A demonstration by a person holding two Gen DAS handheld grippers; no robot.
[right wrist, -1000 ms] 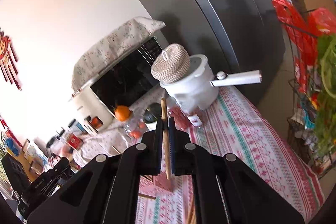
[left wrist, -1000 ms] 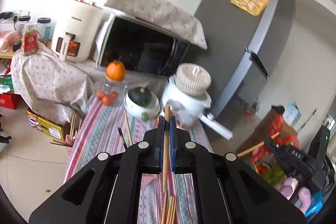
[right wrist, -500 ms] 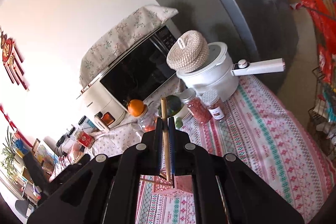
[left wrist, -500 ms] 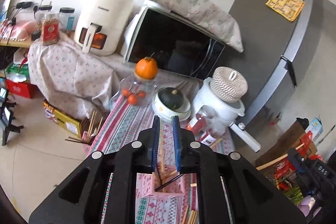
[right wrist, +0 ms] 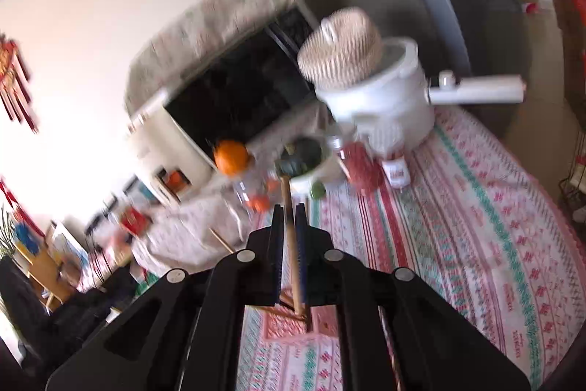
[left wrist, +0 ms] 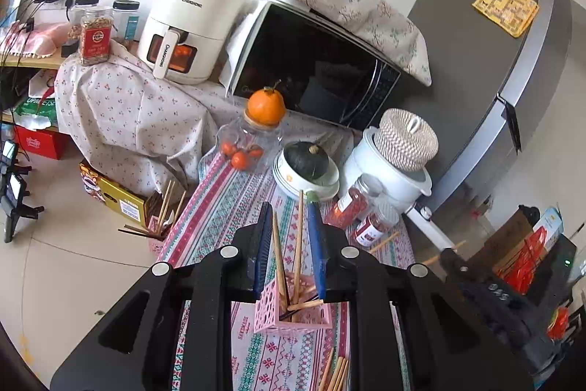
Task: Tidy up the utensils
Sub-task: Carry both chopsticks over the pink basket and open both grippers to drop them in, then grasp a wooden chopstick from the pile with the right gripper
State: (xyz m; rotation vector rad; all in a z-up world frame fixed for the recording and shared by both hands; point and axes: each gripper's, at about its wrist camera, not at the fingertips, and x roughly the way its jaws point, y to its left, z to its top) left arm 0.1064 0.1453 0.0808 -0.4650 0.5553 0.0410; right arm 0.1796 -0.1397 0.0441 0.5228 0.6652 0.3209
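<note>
A pink perforated holder [left wrist: 293, 312] stands on the striped tablecloth and holds wooden chopsticks [left wrist: 298, 240]. My left gripper [left wrist: 290, 233] is open just above the holder, its fingers on either side of the standing chopsticks without touching them. My right gripper [right wrist: 289, 229] is shut on one wooden chopstick [right wrist: 291, 226], held upright over the pink holder [right wrist: 293, 321]; this view is blurred. Loose chopsticks [left wrist: 335, 372] lie on the cloth near the front edge. My right gripper also shows at the right of the left wrist view [left wrist: 454, 257].
At the table's back stand a white pot with a woven lid [left wrist: 395, 156], two red-filled jars [left wrist: 357, 204], a bowl with a dark squash [left wrist: 306, 167] and a glass jar topped by an orange [left wrist: 252, 138]. A microwave [left wrist: 315, 68] and fridge [left wrist: 483, 61] stand behind.
My left gripper let go of its chopstick into the pink holder, opened and drew back. My right gripper, still holding its chopstick, moved over the holder.
</note>
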